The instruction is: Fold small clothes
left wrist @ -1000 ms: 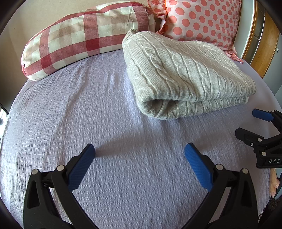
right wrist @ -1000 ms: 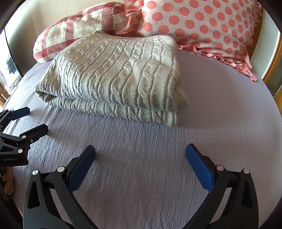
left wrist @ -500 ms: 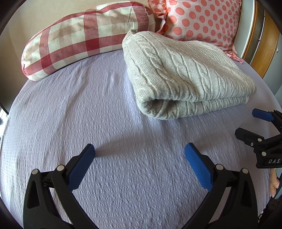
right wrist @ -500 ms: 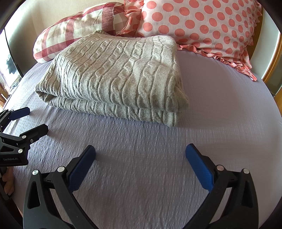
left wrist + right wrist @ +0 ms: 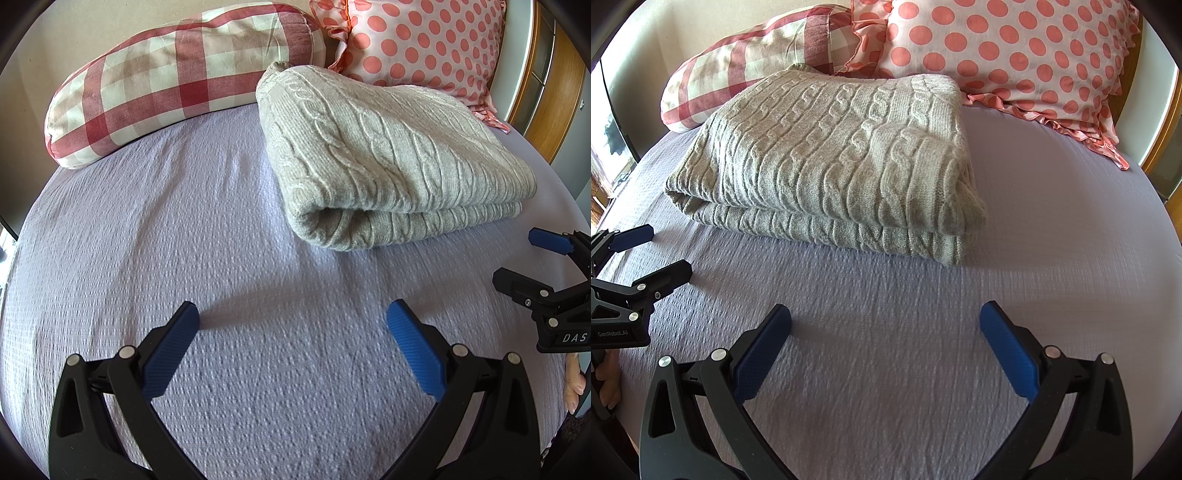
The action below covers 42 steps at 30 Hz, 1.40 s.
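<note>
Both grippers hang low over the bed with nothing between their fingers. Seen from its own camera, the left gripper (image 5: 291, 321) has its blue-padded jaws spread wide above bare sheet, and the right gripper (image 5: 884, 319) is spread just as wide; each also shows at the edge of the other's view, partly cut off by the frame.

Ahead of them lies the grey cable-knit sweater (image 5: 384, 155), folded into a thick rectangle (two layers show along its near edge) and resting flat on the lavender bedsheet (image 5: 184, 240). It sits apart from both grippers, ahead and to the right of the left one and ahead and slightly left of the right one.

That sheet is a textured, lightly wrinkled weave covering the whole mattress. At the head of the bed a red-and-white checked pillow (image 5: 177, 74) lies to the left and a pink pillow with coral dots (image 5: 1015, 51) and a frilled edge to the right; the sweater's far edge appears to reach them. A pale wall stands behind, and a wooden panel (image 5: 546, 96) borders the right side.

Fisheye curvature bends the bed's edges, and whatever lies past the left side is too dark and small to make out.
</note>
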Each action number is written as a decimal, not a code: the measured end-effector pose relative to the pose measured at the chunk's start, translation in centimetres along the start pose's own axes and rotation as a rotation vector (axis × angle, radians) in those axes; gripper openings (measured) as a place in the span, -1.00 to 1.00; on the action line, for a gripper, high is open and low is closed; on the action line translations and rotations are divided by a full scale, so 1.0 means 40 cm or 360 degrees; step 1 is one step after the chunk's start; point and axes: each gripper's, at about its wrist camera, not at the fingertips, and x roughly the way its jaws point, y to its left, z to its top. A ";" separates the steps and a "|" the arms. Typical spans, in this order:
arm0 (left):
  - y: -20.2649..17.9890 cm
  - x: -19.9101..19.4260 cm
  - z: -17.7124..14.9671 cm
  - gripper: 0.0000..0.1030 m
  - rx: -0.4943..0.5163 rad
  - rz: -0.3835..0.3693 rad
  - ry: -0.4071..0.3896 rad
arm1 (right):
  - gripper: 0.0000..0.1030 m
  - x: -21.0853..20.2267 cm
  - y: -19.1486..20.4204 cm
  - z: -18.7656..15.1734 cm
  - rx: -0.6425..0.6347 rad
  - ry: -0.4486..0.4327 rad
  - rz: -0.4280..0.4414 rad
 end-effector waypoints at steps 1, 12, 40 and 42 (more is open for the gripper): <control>0.000 0.001 0.000 0.97 0.0000 0.0000 0.0000 | 0.97 0.000 0.000 0.000 0.0000 0.0000 0.0000; 0.000 0.001 -0.001 0.97 0.0001 0.0000 0.0001 | 0.97 0.000 0.000 0.000 0.0000 0.0000 0.0000; -0.003 0.011 0.010 0.97 0.0016 -0.0013 0.0058 | 0.97 0.000 0.001 -0.001 0.0002 -0.0002 0.0000; -0.002 0.011 0.011 0.97 0.0016 -0.0014 0.0055 | 0.97 0.001 0.001 -0.001 0.0002 -0.0002 0.0000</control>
